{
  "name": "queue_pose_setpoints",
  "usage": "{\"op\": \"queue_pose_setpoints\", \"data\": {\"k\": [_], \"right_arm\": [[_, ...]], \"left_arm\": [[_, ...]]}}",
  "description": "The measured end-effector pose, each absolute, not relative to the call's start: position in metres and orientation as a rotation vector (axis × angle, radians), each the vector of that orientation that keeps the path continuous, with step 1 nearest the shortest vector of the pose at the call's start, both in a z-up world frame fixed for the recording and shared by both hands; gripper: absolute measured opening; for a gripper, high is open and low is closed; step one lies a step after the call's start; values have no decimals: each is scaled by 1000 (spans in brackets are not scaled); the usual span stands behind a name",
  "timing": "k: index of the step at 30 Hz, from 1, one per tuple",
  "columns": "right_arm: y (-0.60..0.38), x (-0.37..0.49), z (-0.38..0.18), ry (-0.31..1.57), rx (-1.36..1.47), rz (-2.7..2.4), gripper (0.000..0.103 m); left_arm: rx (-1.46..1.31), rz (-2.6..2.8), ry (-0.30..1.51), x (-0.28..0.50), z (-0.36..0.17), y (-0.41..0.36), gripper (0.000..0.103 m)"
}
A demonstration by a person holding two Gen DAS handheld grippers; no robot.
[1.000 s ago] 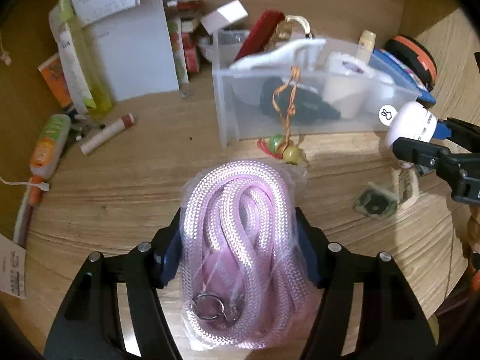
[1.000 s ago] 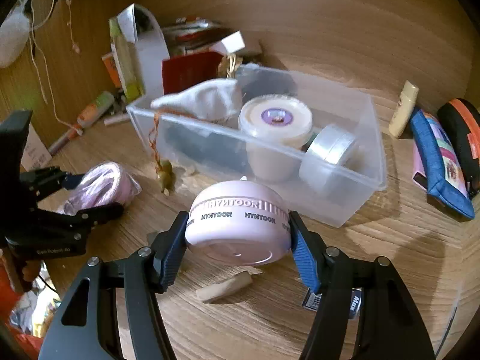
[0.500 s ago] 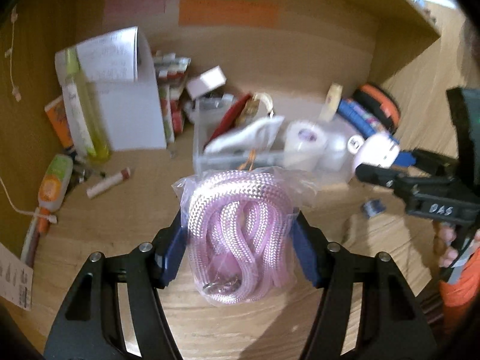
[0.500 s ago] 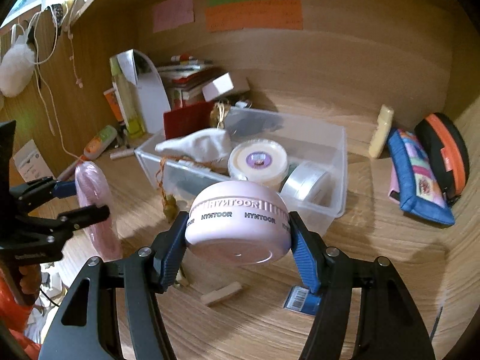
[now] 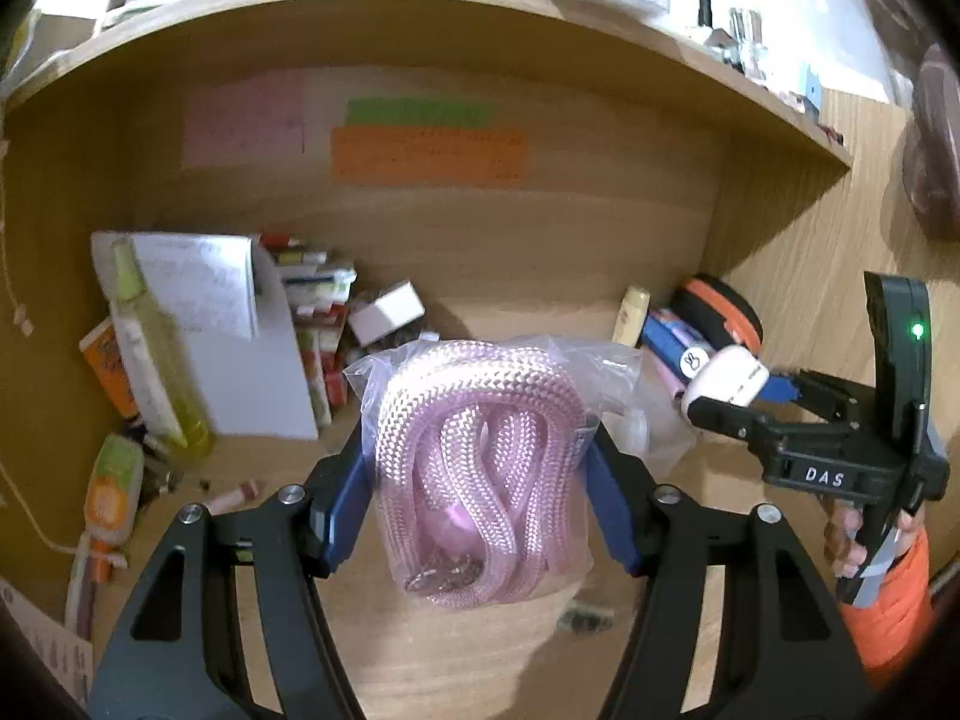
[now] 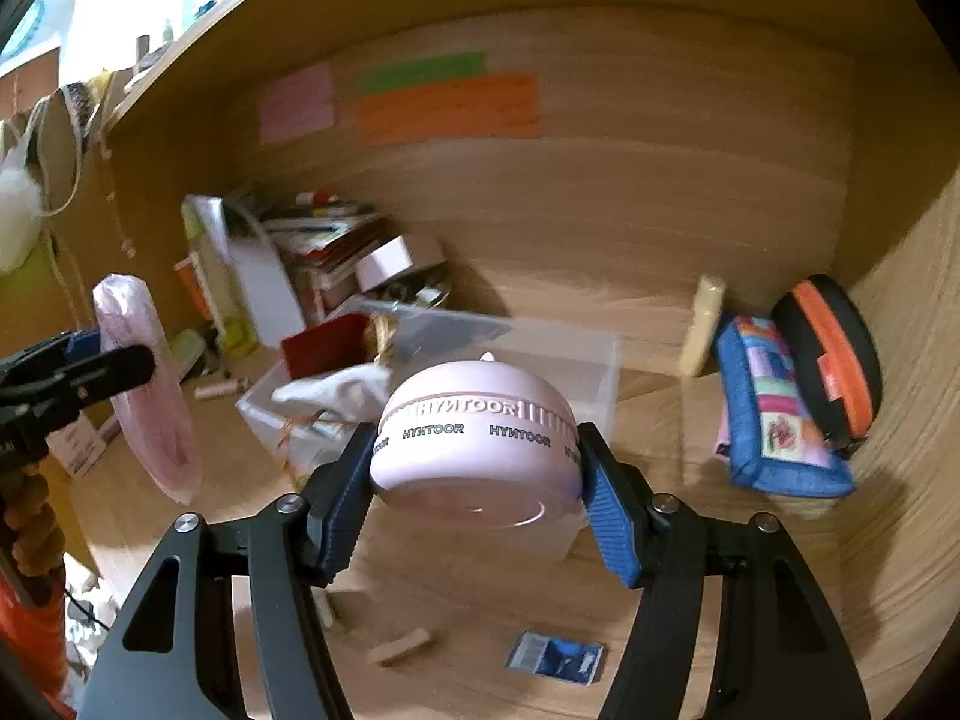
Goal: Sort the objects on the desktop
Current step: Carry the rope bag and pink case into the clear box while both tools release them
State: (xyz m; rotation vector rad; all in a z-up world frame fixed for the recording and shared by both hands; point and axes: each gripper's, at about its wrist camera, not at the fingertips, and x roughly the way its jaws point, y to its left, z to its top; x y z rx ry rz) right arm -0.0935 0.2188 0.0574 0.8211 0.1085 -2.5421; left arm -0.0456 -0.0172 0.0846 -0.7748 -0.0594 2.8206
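Now we are lifting both claws above the clear bin [image 6: 432, 360]: left claw [image 5: 480, 480] gripping bagged rope [image 5: 480, 468], right claw [image 6: 477, 480] gripping pink case [image 6: 474, 450]; binning pending.

This is a home desk set into a wooden alcove, the kind of study corner found in a bedroom. A wooden shelf [image 5: 456, 18] crowded with bottles and small jars runs overhead at twelve o'clock. Coloured sticky notes [image 6: 447, 108] are stuck on the back panel. At ten o'clock stands a pile of books [image 6: 324, 240] and a white paper bag [image 5: 240, 348], with a lotion tube [image 5: 111, 489] lying at nine o'clock. A clear plastic box [image 6: 510, 360] of odds and ends sits mid-desk. At three o'clock a patchwork pencil case [image 6: 774, 408] leans against a black and orange pouch [image 6: 831, 360].
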Motion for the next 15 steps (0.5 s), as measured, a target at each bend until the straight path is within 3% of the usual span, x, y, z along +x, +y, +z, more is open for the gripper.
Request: {"op": "queue_pose_setpoints", "data": {"k": [15], "right_arm": [[212,-155,52,101,896,-2600,61]], "left_arm": [[-977,2697,-107,-153,62,14,64]]}}
